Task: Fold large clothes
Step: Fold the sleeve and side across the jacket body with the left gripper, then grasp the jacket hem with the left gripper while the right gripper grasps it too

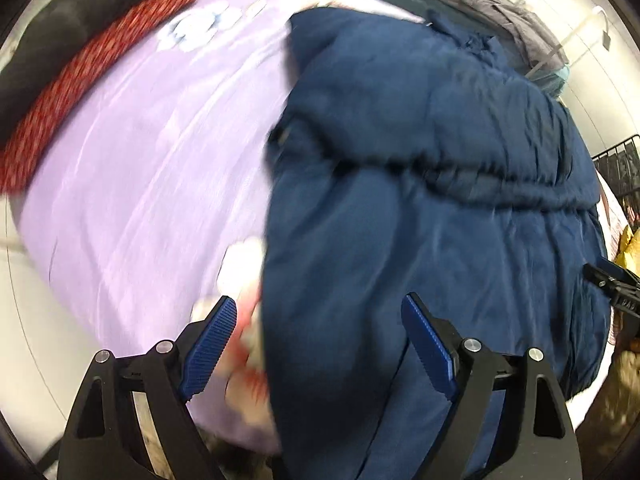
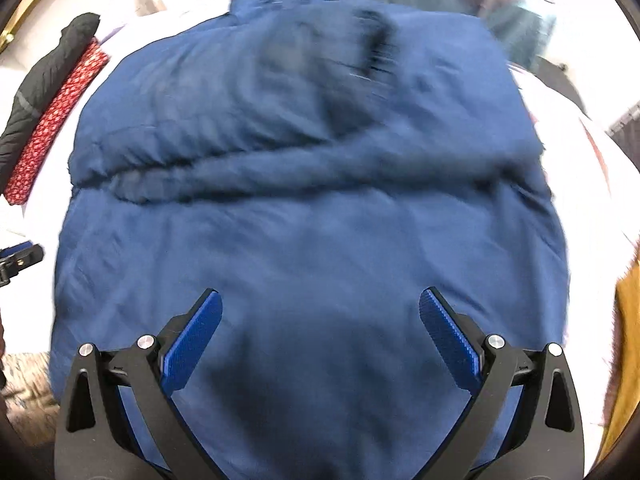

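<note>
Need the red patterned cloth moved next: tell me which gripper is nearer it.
Left. The left gripper sits at the navy garment's edge toward the red patterned cloth; the right gripper is over its middle.

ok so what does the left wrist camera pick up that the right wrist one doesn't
Only the left wrist view shows the lilac bedsheet with its pale cloud print lying left of the garment, plus a dark metal rail at the far right. Only the right wrist view shows the navy garment nearly whole, its bunched sleeve band running straight across, and a mustard yellow cloth at the right edge. Both show that garment, the red patterned cloth beside a black garment, and an open, empty gripper: left gripper, right gripper.
</note>
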The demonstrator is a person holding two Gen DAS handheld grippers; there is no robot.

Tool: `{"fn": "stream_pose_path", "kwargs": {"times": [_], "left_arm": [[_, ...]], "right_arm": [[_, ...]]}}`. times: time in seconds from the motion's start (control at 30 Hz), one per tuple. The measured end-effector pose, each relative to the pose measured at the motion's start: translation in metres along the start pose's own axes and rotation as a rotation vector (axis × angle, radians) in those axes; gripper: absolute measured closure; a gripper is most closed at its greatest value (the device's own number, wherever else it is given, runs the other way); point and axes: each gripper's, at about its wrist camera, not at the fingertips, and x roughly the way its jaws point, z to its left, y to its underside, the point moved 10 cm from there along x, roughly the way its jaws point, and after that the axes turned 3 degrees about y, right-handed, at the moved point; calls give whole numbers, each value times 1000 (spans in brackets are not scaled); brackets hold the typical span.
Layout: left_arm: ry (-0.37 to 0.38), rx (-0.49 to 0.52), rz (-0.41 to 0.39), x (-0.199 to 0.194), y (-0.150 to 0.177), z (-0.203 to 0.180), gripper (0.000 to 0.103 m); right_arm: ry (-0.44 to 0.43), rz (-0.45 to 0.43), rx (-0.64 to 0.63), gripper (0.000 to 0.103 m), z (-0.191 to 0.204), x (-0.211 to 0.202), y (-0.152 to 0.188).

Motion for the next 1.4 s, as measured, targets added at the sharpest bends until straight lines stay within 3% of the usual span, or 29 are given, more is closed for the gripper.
{"fn": "stream_pose_path", "kwargs": {"times": [0.17, 0.3, 0.53, 0.7, 0.77, 0.9, 1.0, 1.2, 1.4], "left_arm": [[58, -107, 63, -2, 51, 27, 23], [136, -152, 89, -7, 77, 34, 27], [274, -125, 96, -15, 98, 8, 28], [375, -55, 159, -10, 113, -25, 28], [392, -31, 178, -5, 121, -35, 28], [355, -1, 212, 15, 132, -41, 28], [314, 34, 227, 29, 137, -45, 28], [279, 90, 238, 35, 142, -54, 23], [275, 26, 227, 28, 138, -41, 22]], "right_arm": [[21, 17, 139, 5, -88, -17, 43], [-67, 47, 283, 6, -139, -21, 74], [-273, 109, 325, 9, -135, -20, 113], [-413, 204, 287, 9, -116, -18, 139], [-406, 253, 243, 9, -107, -12, 151], [-423, 299, 264, 11, -101, 4, 169], [-442, 282, 282, 15, -92, 6, 170], [-436, 284, 250, 32, -89, 4, 169], [-433, 289, 218, 39, -89, -2, 177]]}}
